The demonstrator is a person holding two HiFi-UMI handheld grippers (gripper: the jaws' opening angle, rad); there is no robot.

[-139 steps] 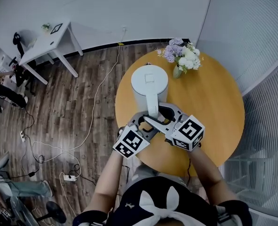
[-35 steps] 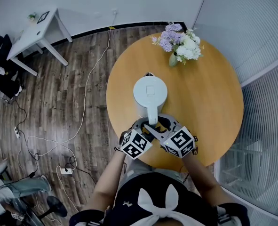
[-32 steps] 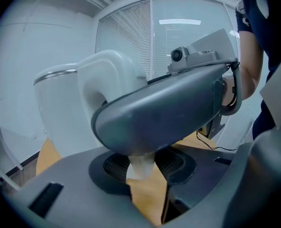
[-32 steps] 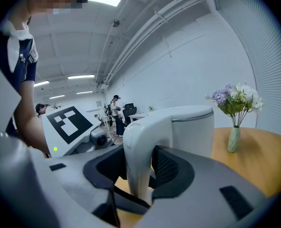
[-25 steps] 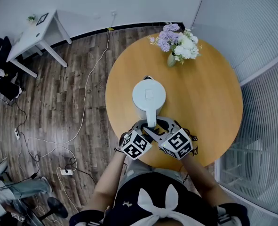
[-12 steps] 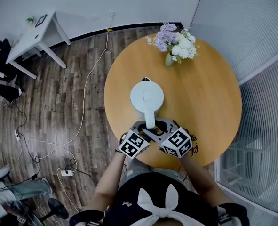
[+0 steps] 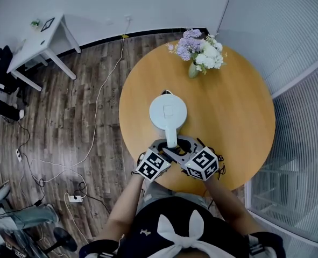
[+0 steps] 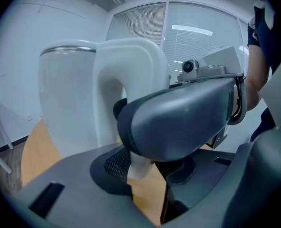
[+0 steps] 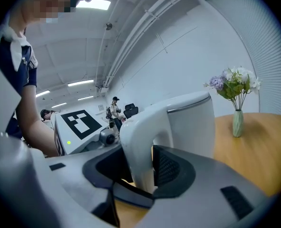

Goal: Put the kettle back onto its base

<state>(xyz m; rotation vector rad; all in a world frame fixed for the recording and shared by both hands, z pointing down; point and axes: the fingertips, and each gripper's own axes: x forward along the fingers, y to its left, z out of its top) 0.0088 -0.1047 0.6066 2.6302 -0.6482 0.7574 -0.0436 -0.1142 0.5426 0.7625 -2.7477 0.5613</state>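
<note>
**On the bench (image 7: 239, 117): kettle (image 7: 168, 112) held by its handle (image 7: 171, 136)**

On the left half of the round wooden bench the white kettle stands upright, with its handle turned toward the person. Whether a base lies under it cannot be told from above. At the handle's lower end the left tool (image 8: 147, 167) is closed on it, a pad on each side. From the other side the right tool (image 9: 140, 167) is clamped on the same handle, so the 2 tools meet close together. Well apart from the kettle, at the far edge, stands a vase of flowers (image 7: 199, 58). Beyond the bench a cable (image 7: 97, 117) trails across the wooden floor (image 7: 67, 117).
</note>
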